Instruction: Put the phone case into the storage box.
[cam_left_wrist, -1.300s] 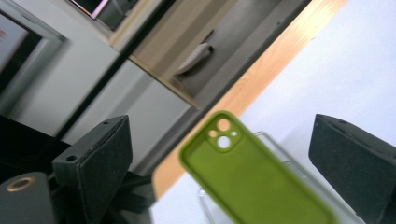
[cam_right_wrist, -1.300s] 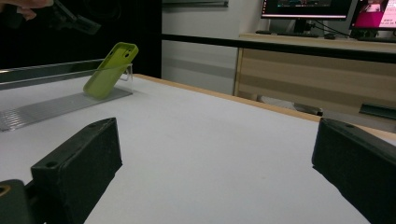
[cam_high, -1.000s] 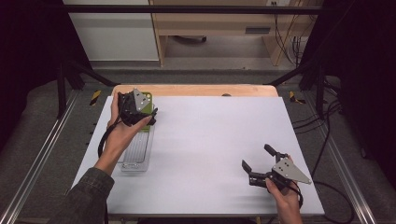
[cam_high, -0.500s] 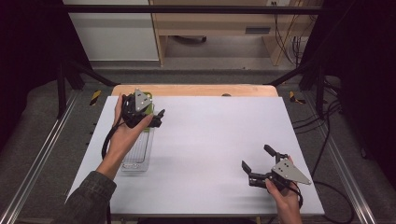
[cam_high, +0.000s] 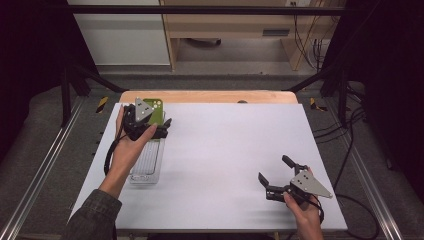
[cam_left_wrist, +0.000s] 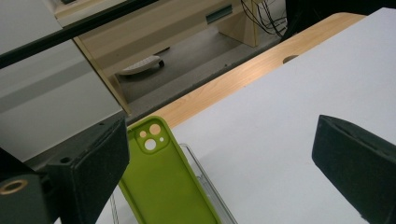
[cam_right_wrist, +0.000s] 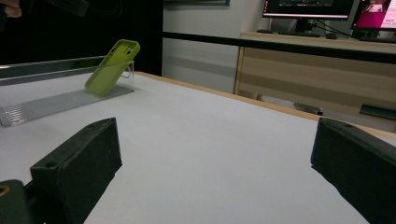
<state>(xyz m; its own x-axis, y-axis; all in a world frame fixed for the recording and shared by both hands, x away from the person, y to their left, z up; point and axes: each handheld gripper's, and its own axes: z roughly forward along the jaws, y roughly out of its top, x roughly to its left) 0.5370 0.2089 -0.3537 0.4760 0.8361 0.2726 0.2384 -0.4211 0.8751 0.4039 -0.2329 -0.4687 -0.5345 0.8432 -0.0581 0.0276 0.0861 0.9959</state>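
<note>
Up at the far left of the white table (cam_high: 225, 150), a green phone case (cam_right_wrist: 112, 65) leans tilted against the far end wall of a clear plastic tray (cam_high: 145, 167), its lower end on the tray's ribbed floor and its camera cut-outs uppermost. From above, the case's top peeks out beside the left gripper (cam_high: 162, 129), which hovers over that end of the tray in the person's left hand (cam_high: 127, 145). Its 2 black jaws stand wide apart with nothing between them, the case lying below and between them in the left gripper view. Well apart, near the table's front right corner, the right gripper (cam_high: 275, 175) rests low over the bare surface, its 2 jaws likewise spread and empty, pointing towards the tray.
</note>
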